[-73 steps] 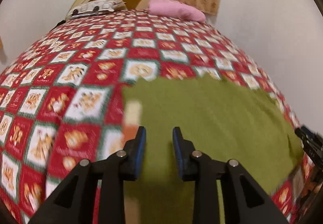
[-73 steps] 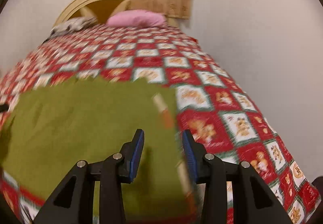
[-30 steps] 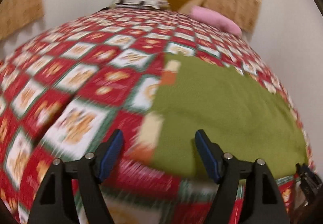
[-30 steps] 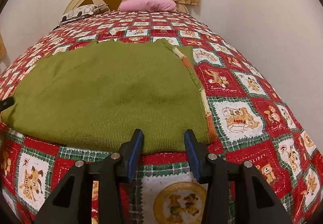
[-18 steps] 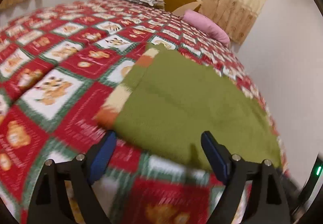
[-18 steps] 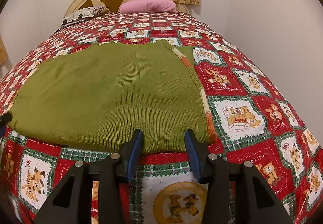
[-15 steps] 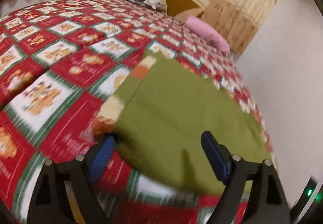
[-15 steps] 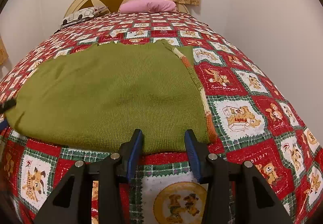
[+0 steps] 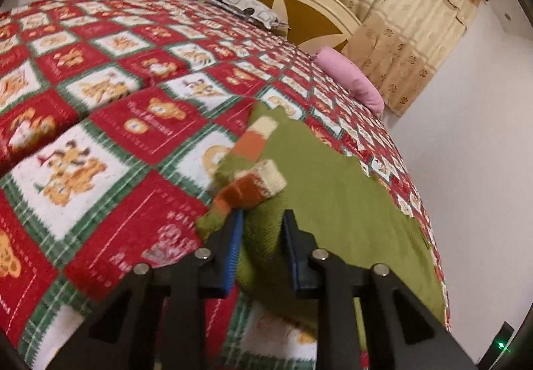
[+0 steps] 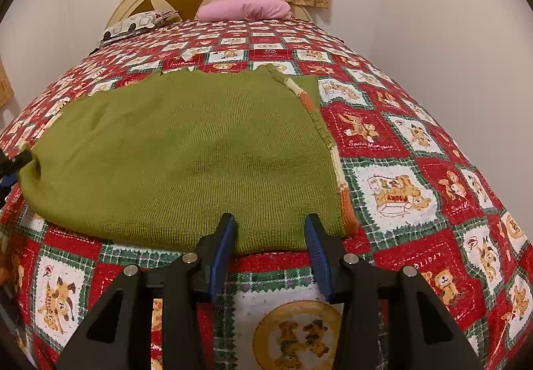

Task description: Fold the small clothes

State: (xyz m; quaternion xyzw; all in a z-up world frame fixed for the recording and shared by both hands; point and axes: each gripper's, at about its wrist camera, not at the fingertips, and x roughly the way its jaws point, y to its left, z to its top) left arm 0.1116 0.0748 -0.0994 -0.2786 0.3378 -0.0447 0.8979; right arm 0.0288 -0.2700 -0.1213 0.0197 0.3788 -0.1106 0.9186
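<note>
left claw (image 9: pixel 261 225): narrowed from wide, pinching green sweater (image 9: pixel 336 203) corner, now lifted | right claw (image 10: pixel 269 231): unchanged, parted over sweater hem on bed (image 10: pixel 399 150)

Left gripper (image 9: pixel 263 223) and right gripper (image 10: pixel 269 226): matte black angular bodies with triangular cut-outs. Each finger carries a blue ribbed pad on its inner face. Round silver screw heads mark the joints, two per finger.
</note>
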